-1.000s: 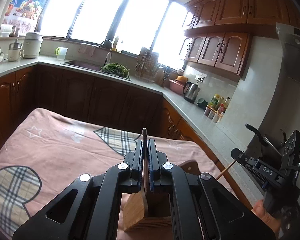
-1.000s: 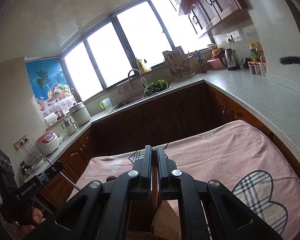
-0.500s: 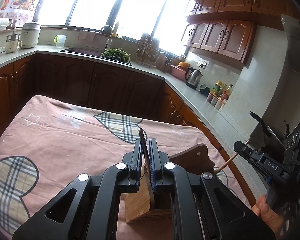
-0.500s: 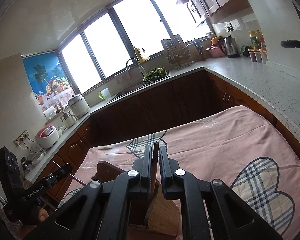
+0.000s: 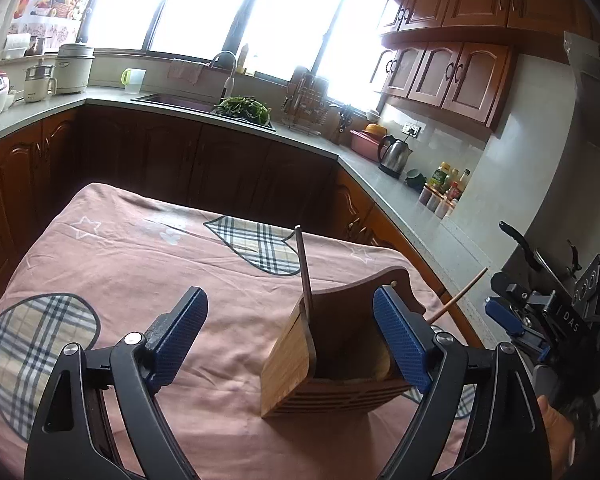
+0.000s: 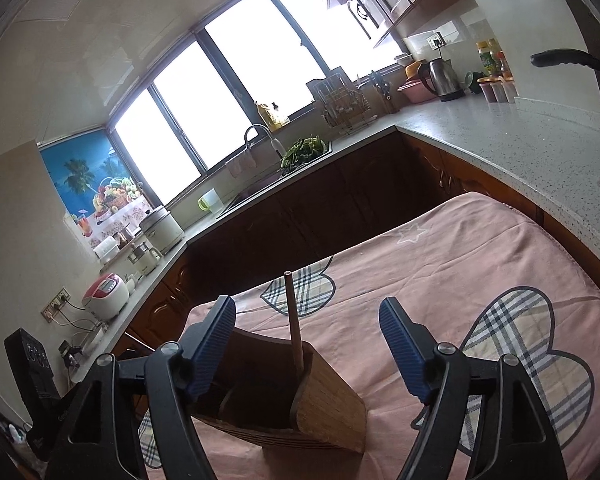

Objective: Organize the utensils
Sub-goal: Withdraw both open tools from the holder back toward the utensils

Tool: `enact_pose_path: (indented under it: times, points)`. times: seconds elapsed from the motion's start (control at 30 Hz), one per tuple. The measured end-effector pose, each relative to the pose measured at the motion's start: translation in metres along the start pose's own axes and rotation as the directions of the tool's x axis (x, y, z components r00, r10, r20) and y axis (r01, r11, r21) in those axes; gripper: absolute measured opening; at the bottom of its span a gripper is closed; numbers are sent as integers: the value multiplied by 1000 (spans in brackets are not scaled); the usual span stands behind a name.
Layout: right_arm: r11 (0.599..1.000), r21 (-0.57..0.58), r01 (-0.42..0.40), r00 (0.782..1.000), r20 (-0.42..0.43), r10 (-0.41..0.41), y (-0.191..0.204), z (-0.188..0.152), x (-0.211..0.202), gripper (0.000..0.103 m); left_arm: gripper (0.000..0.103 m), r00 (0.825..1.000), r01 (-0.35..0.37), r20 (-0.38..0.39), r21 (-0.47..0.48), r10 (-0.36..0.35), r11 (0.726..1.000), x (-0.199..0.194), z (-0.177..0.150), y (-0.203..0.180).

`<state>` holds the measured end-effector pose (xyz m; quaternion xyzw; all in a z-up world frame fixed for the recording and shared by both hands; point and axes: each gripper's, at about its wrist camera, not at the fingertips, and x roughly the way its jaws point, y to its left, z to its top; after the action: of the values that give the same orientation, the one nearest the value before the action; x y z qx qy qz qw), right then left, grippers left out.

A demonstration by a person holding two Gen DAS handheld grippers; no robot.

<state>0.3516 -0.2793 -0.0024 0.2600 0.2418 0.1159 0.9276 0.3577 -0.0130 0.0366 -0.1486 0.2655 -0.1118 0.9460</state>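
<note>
A wooden utensil holder [image 5: 296, 364] [image 6: 328, 400] stands on the pink cloth. My left gripper [image 5: 290, 336] is opening, its blue pads wide apart and touching nothing. A dark chopstick [image 5: 303, 268] stands free in the holder's near corner, between the jaws. A lighter chopstick [image 5: 460, 294] leans out to the right, its lower end hidden behind my right finger [image 5: 400, 340]. My right gripper [image 6: 308, 344] [image 5: 514, 324] is opening too, with a chopstick [image 6: 294, 320] upright in the holder between its pads, untouched.
The pink tablecloth [image 5: 140, 264] with plaid hearts covers the table. Dark cabinets and a grey counter [image 6: 500, 148] wrap around the back and right, with a kettle [image 5: 394, 156], a sink and bottles. A hand [image 5: 556, 432] holds the right gripper at the edge.
Both grippers went from shut on a chopstick to wide apart, and each chopstick now stands loose in the holder. Both views tilted down slightly toward the holder.
</note>
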Motion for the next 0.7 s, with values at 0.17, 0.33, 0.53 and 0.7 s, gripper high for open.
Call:
enact_pose_path:
  times: [0.17, 0.33, 0.53, 0.7]
  points:
    - [1000, 11, -12, 1000, -5, 12, 1, -9, -18, 93, 90, 1000, -10, -26, -6, 10, 1000, -18, -14, 7]
    - [999, 21, -36, 999, -29, 37, 4, -22, -34, 95, 90, 997, -29, -67, -5, 29, 1000, -35, -29, 9]
    - [999, 7, -37, 998, -41, 38, 11, -42, -63, 95, 90, 990, -71, -123, -4, 70, 997, -57, -51, 18]
    - [1000, 6, -24, 997, -77, 25, 9, -61, -85, 95, 90, 983, -81, -166, -42, 73, 996, -77, -76, 29]
